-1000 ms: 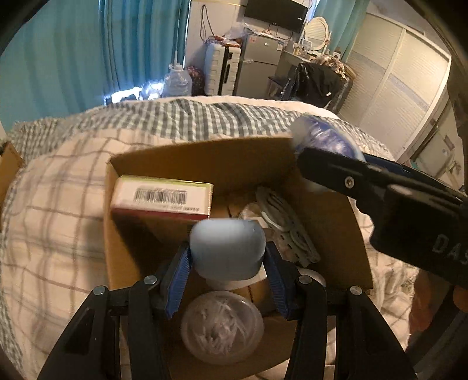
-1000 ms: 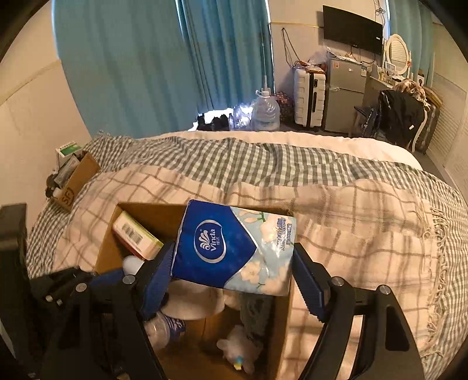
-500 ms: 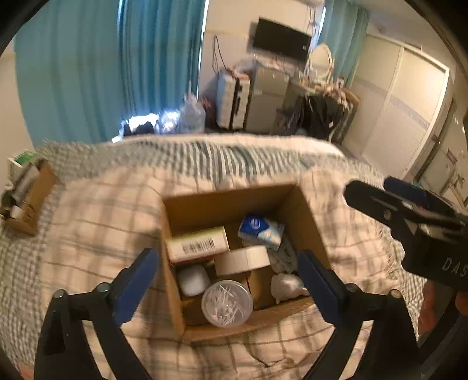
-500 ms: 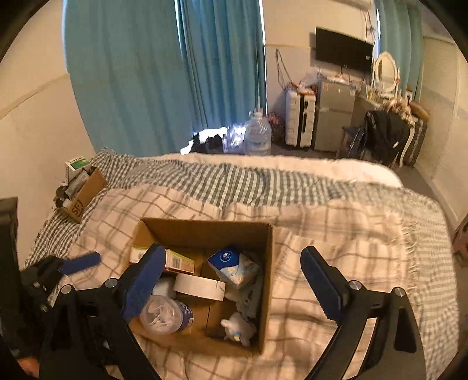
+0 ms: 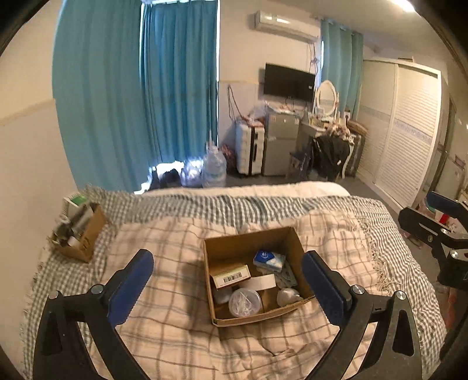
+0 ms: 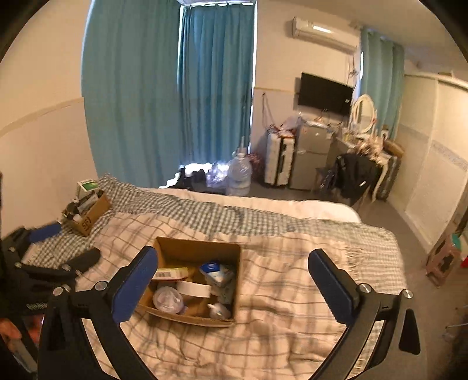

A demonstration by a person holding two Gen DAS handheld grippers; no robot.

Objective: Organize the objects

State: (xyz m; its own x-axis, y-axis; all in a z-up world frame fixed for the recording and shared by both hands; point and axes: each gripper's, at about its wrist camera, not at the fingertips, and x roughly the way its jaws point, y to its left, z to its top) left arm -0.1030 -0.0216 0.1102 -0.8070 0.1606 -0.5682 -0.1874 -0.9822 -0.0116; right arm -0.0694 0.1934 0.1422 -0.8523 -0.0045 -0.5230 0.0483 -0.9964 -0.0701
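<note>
Evidently packed | box [image 5: 295,242] sat on bed [image 5: 175,280], tissue pack [image 5: 268,259] inside | left gripper [image 5: 227,280] and right gripper [image 6: 233,276]: jaws wide apart, empty, held above, apparently for want of loose items.

I see a bedroom with cream walls [image 5: 26,152] and long teal curtains [image 5: 137,96], daylight leaking in under their hem. A wall air conditioner [image 5: 285,24] hangs above a black television [image 5: 289,83]. Below it stand a white suitcase [image 5: 250,152], a small grey fridge [image 5: 279,146] and a dressing table with an oval mirror [image 5: 326,98]; a dark garment drapes over a chair [image 5: 332,156]. White louvred wardrobe doors [image 5: 406,131] fill the right wall. The floor [image 6: 389,216] is grey. A bed with checked blankets [image 5: 181,271] takes up the foreground, and a large water jug [image 6: 240,174] stands on the floor beyond it.
</note>
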